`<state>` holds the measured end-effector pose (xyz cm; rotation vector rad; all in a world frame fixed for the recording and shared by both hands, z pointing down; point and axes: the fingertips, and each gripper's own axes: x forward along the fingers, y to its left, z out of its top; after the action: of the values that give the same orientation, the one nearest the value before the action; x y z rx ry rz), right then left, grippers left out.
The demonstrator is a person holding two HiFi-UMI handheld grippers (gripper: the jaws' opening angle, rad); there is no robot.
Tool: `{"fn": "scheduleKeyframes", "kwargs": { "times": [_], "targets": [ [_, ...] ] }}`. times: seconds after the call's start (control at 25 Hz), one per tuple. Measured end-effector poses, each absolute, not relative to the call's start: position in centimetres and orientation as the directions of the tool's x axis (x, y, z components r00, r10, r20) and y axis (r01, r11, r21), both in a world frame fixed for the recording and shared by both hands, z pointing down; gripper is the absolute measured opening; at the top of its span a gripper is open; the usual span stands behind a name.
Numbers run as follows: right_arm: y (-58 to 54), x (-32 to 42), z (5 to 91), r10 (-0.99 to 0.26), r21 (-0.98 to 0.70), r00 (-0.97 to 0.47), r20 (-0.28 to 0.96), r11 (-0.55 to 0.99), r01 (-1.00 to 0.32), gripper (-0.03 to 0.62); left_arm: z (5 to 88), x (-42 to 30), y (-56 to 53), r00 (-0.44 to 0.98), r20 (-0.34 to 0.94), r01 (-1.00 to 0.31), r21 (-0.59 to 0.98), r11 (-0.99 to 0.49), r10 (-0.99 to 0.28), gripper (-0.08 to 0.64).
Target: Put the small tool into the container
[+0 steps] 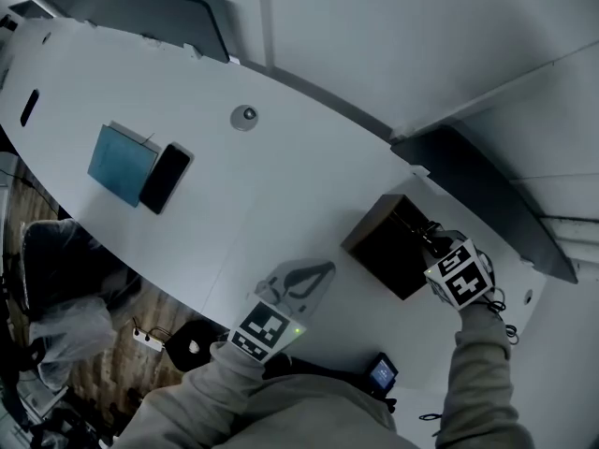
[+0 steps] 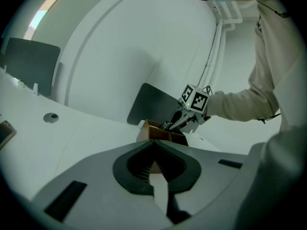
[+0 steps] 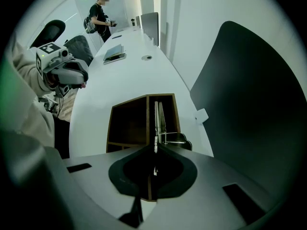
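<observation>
Right gripper, jaws clamped on slim metal tool, long axis toward 12 o'clock over wooden container's narrow compartment; left gripper closed, empty.

Hand-held gripper, jaws together

The bench is white. The container is dark brown and the small tool is silver. Well apart from the container, a teal book touches a black phone. The cubes on the left gripper and the right gripper carry black-and-white square patterns.
</observation>
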<state>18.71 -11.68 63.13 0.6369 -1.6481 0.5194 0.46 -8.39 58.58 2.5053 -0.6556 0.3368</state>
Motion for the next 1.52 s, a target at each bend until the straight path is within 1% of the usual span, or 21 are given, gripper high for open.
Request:
{"fn": "scheduleKeyframes", "kwargs": {
  "times": [0.36, 0.56, 0.76, 0.8, 1.0, 1.16, 1.28, 1.4, 1.52],
  "targets": [
    [-11.7, 18.9, 63.1, -0.13, 0.021, -0.117, 0.985, 0.749, -0.662, 0.02, 58.4, 0.9, -7.7, 0.853, 0.352, -0.512, 0.427, -0.745, -0.385, 0.0],
    [-11.9, 18.6, 63.1, -0.195, 0.057, -0.124, 0.973, 0.722, -0.689, 0.021, 57.7, 0.6, -6.9, 0.856, 0.346, -0.507, 0.412, -0.757, -0.385, 0.0],
    [-10.9, 18.5, 61.8, -0.235, 0.064, -0.145, 0.961, 0.699, -0.712, 0.092, 57.2, -0.2, -6.3, 0.851, 0.35, -0.514, 0.403, -0.757, -0.392, 0.0],
    [-10.6, 18.6, 61.2, -0.25, 0.065, -0.152, 0.956, 0.688, -0.723, 0.097, 56.9, -0.4, -6.3, 0.851, 0.348, -0.515, 0.398, -0.76, -0.394, 0.0],
    [-9.5, 19.3, 58.8, -0.318, 0.089, -0.16, 0.935, 0.643, -0.761, 0.097, 54.7, -0.7, -6.8, 0.848, 0.335, -0.518, 0.354, -0.779, -0.411, 0.0],
    [-8.3, 20.1, 57.4, -0.339, 0.087, -0.166, 0.926, 0.618, -0.781, 0.097, 52.8, 0.3, -7.3, 0.86, 0.32, -0.493, 0.322, -0.808, -0.397, 0.0],
    [-8.4, 20.1, 55.8, -0.391, 0.097, -0.18, 0.903, 0.592, -0.8, 0.095, 51.2, 0.9, -8.1, 0.868, 0.306, -0.479, 0.299, -0.826, -0.392, 0.0],
    [-8.1, 19.6, 53.9, -0.452, 0.089, -0.222, 0.864, 0.571, -0.816, 0.03, 49.7, 1.6, -8.5, 0.875, 0.288, -0.467, 0.284, -0.837, -0.39, 0.0],
    [-7.9, 18.6, 51.5, -0.529, 0.021, -0.314, 0.789, 0.533, -0.846, 0.02, 48.3, 2.3, -8.7, 0.882, 0.276, -0.455, 0.277, -0.847, -0.383, 0.0]
  ]
}}
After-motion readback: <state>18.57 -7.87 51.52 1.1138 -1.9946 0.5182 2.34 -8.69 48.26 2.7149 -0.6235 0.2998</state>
